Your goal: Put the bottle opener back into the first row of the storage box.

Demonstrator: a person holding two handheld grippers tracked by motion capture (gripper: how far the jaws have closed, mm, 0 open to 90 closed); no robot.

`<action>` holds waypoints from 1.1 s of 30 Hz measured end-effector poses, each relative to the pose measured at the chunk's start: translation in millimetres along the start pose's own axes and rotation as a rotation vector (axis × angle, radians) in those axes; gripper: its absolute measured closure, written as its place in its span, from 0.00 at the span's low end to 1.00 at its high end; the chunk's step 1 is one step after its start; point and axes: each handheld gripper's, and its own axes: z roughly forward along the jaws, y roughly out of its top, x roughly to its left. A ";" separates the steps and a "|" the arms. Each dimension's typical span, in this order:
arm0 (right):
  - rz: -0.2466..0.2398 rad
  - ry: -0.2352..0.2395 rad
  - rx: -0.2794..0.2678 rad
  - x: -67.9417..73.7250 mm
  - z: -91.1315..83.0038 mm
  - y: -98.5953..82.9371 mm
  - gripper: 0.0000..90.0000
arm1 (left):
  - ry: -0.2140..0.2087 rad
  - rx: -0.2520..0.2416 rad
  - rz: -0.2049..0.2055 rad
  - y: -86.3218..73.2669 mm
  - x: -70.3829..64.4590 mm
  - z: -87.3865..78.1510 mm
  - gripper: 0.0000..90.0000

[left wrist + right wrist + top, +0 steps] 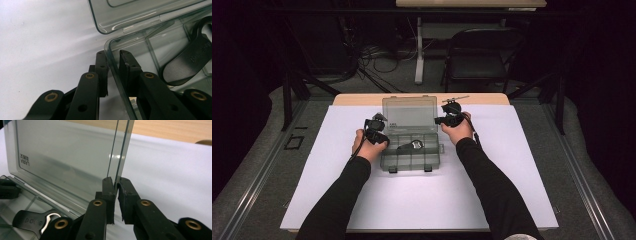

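A dark room with a folding chair point(477, 57) lies beyond the white-covered counter point(492, 170). The left claw point(113, 56) straddles the left wall of the clear, smoky plastic compartment box point(412, 155), jaws narrow with one inside and one outside, likely to steady the base. A black flat metal tool point(190, 62) lies inside, right of that claw. The right claw point(115, 182) pinches the upright clear lid point(70, 157) by its edge, probably to hold it open.
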 end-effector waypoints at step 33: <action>-0.105 -0.077 -0.117 17.0 -16.8 -20.4 0.94 | -0.032 0.004 0.032 -1.8 2.5 -1.6 0.84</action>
